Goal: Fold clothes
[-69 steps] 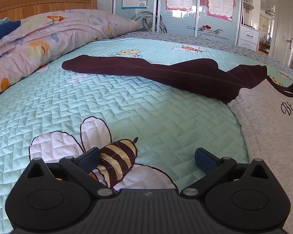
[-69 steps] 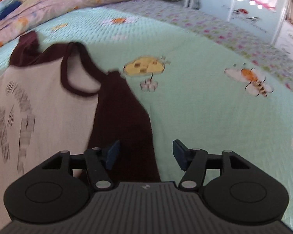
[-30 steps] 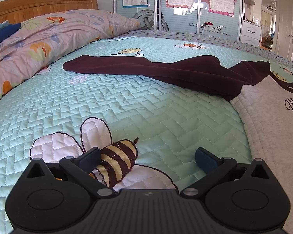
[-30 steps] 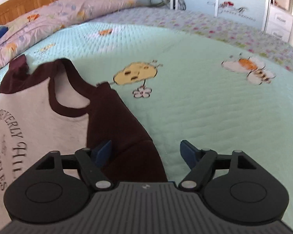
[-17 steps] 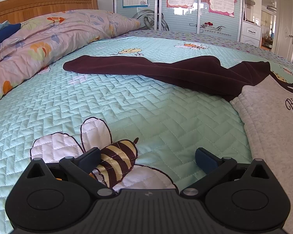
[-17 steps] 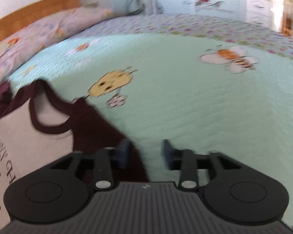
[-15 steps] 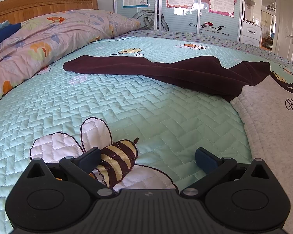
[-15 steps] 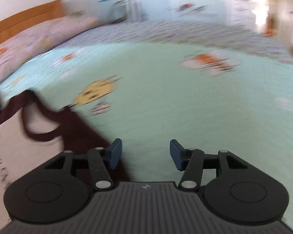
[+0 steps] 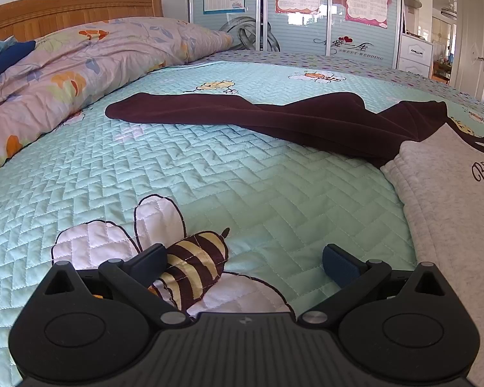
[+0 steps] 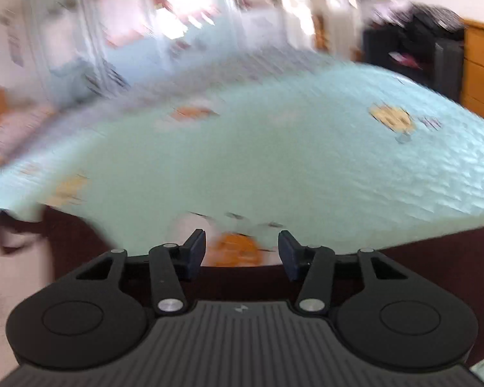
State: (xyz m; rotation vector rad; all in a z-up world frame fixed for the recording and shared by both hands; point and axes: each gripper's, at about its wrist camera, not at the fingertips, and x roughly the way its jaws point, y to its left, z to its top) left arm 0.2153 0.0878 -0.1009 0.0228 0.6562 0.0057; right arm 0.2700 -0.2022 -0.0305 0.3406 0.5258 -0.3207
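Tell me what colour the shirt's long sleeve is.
Dark maroon sleeve, clearest in the left wrist view.

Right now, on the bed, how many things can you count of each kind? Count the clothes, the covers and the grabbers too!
Clothes: 1, a grey shirt with maroon sleeves
Covers: 2, the bee bedspread and the flowered duvet
Grabbers: 2, left gripper and right gripper, both with jaws apart and empty
Total: 5

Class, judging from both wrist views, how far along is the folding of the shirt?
Done: nothing folded; the shirt lies flat on the bedspread, its maroon sleeve stretched out.
In hand: nothing. The left gripper is open over the bee print, the right gripper open above maroon cloth, blurred.
Left: fold sleeves, then body.
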